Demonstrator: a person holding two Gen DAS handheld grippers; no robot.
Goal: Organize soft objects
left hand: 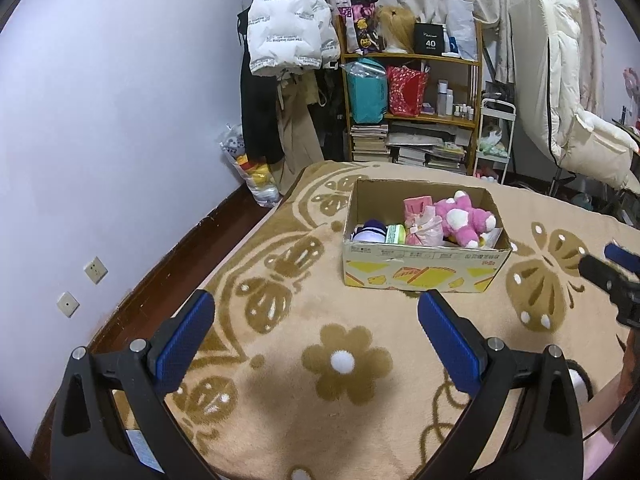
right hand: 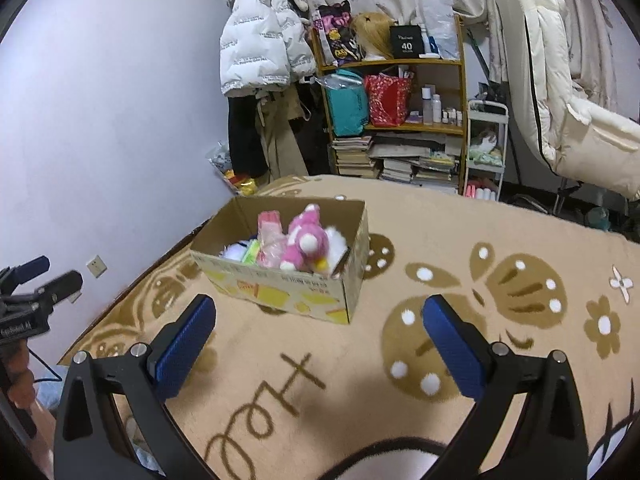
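A cardboard box (left hand: pixel 424 270) (right hand: pixel 352 280) with yellow print stands on the beige patterned blanket (left hand: pixel 320 320) (right hand: pixel 400 248). Inside lie a pink plush toy (left hand: pixel 466 216) (right hand: pixel 306 240), a pink cloth bundle (left hand: pixel 424 226) (right hand: pixel 268 236), a white and purple soft toy (left hand: pixel 370 232) and a green packet (left hand: pixel 396 234) (right hand: pixel 252 254). My left gripper (left hand: pixel 316 310) hovers open in front of the box, nothing between its blue pads. My right gripper (right hand: pixel 320 312) is also open and empty, just short of the box's near corner. It also shows at the right edge of the left wrist view (left hand: pixel 612 268).
Behind the bed stand a wooden shelf (left hand: pixel 412 60) (right hand: pixel 400 64) with bags, bottles and stacked books, hanging jackets (left hand: pixel 288 28) (right hand: pixel 260 40), a white cart (left hand: pixel 496 140) and a padded white chair (left hand: pixel 568 100). A plastic bag of toys (left hand: pixel 256 172) sits on the floor by the wall.
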